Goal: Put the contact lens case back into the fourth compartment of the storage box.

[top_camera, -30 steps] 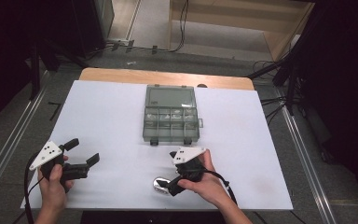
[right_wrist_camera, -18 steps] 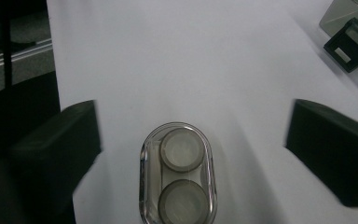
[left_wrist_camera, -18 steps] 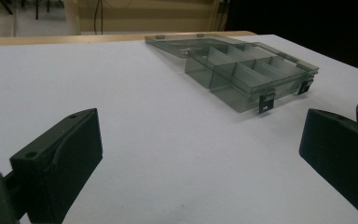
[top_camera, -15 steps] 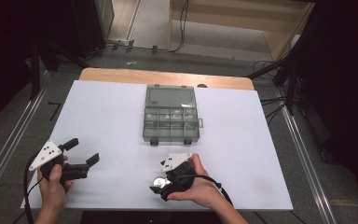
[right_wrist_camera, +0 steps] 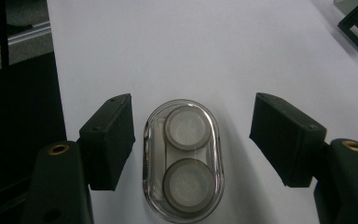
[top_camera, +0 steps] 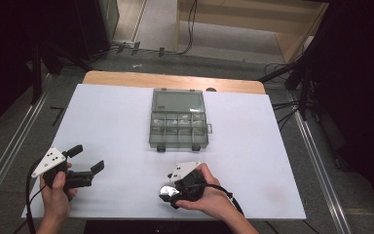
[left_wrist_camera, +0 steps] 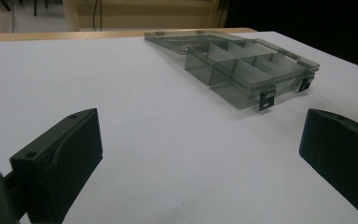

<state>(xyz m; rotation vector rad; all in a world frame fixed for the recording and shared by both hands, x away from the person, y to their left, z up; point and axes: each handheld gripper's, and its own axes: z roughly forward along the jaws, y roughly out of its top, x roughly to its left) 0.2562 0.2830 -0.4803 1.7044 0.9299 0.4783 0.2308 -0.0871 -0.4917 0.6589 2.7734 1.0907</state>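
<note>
We find the right gripper (right_wrist_camera: 193, 135) with its jaws just closing around a small clear oval case (right_wrist_camera: 182, 158); gaps remain on both sides, so nothing is gripped. The case, holding two round grey discs, lies flat on the white table (top_camera: 117, 122) near its front edge. The left gripper (top_camera: 85, 163) stands wide apart, empty. An open compartment box (top_camera: 179, 124) sits further back, mid-table.

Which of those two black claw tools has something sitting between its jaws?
The right gripper: a small clear oval case with two round cells lies between its closing jaws, not yet pinched. The left gripper frames only bare white table.
</note>
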